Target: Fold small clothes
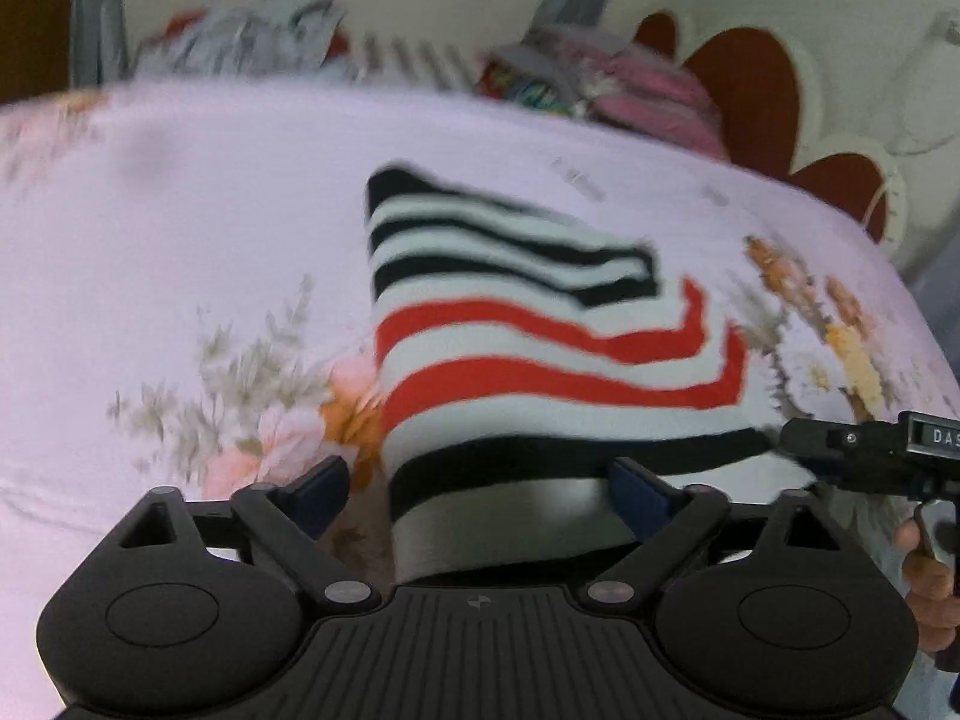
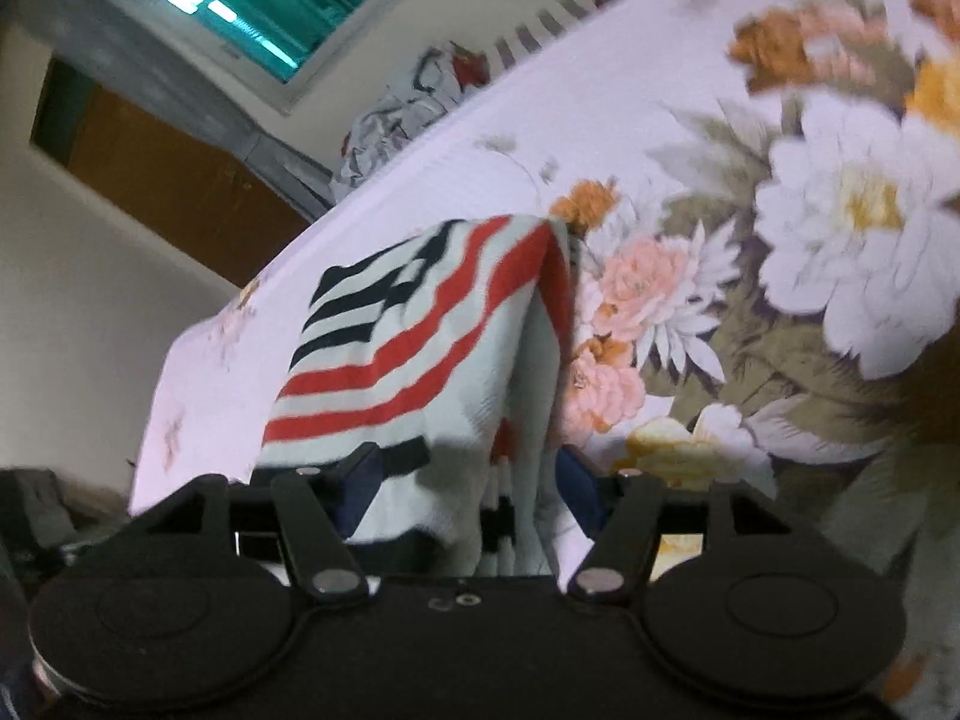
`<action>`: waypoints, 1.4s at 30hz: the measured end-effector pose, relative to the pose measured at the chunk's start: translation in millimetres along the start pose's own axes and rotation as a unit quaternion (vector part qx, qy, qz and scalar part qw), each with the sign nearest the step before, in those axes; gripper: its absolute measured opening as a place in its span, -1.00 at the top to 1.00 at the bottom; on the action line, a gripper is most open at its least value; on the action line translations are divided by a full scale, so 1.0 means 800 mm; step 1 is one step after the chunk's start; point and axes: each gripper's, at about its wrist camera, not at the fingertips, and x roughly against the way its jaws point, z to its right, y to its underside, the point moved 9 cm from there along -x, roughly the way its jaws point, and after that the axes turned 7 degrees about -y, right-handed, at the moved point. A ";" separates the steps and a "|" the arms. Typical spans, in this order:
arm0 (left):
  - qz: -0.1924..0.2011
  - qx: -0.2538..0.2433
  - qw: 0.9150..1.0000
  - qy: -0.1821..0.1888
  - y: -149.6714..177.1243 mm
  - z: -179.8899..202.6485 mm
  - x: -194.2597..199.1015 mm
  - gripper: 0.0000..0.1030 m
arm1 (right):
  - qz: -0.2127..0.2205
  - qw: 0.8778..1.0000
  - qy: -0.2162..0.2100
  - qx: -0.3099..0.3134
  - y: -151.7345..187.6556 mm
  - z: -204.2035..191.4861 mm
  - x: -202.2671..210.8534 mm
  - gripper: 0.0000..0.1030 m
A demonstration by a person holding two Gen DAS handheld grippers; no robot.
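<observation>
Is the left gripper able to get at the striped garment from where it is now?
Probably yes. The left gripper stands open with the striped garment lying between its fingers, and nothing blocks it on the bedspread.

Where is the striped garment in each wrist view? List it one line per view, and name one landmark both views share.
Left wrist view: the striped garment lies centre, slightly right, on the bed, running down between the open fingers.
Right wrist view: the striped garment sits centre-left, its near edge bunched between the open fingers.
Shared landmark: the floral bedsheet under it.
</observation>
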 end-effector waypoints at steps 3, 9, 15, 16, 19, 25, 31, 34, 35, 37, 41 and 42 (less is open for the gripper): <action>-0.015 0.015 1.000 0.013 0.011 -0.002 -0.016 -0.69 | -0.027 0.999 -0.018 -0.038 0.003 0.015 -0.015 -0.27; -0.023 0.035 0.999 0.032 0.018 -0.005 -0.029 -0.69 | -0.041 0.997 -0.044 -0.042 0.004 0.020 -0.031 -0.26; -0.032 0.064 0.997 0.040 0.020 -0.008 -0.037 -0.69 | -0.063 0.996 -0.062 -0.017 0.000 0.000 -0.055 -0.12; -0.035 0.070 0.996 0.038 0.020 -0.007 -0.038 -0.69 | -0.066 0.996 -0.058 -0.008 0.000 -0.003 -0.056 -0.07; -0.039 0.073 0.996 0.042 0.017 0.003 -0.040 -0.48 | -0.068 0.997 -0.027 0.034 0.001 -0.011 -0.058 0.15; -0.034 0.021 0.999 0.023 0.009 0.018 -0.042 -0.49 | -0.061 0.993 0.026 0.093 0.005 -0.029 -0.056 0.30; -0.010 -0.021 0.999 0.030 0.005 0.023 -0.031 -0.13 | -0.047 0.990 0.064 0.117 0.010 -0.042 -0.052 0.35; -0.002 -0.028 0.999 0.040 0.004 0.020 -0.021 -0.05 | -0.032 0.988 0.076 0.133 0.010 -0.065 -0.046 0.37; 0.001 -0.030 0.998 0.046 0.002 0.020 -0.016 -0.04 | -0.025 0.988 0.077 0.134 0.009 -0.076 -0.040 0.38; 0.010 -0.036 0.998 0.060 -0.001 0.017 -0.005 -0.02 | -0.020 0.985 0.089 0.149 0.011 -0.096 -0.035 0.38; 0.027 -0.039 0.995 0.087 -0.008 -0.008 0.027 -0.01 | -0.014 0.975 0.118 0.190 0.023 -0.146 -0.033 0.38; 0.034 -0.038 0.995 0.091 -0.010 -0.019 0.037 -0.01 | -0.010 0.974 0.120 0.194 0.025 -0.158 -0.033 0.38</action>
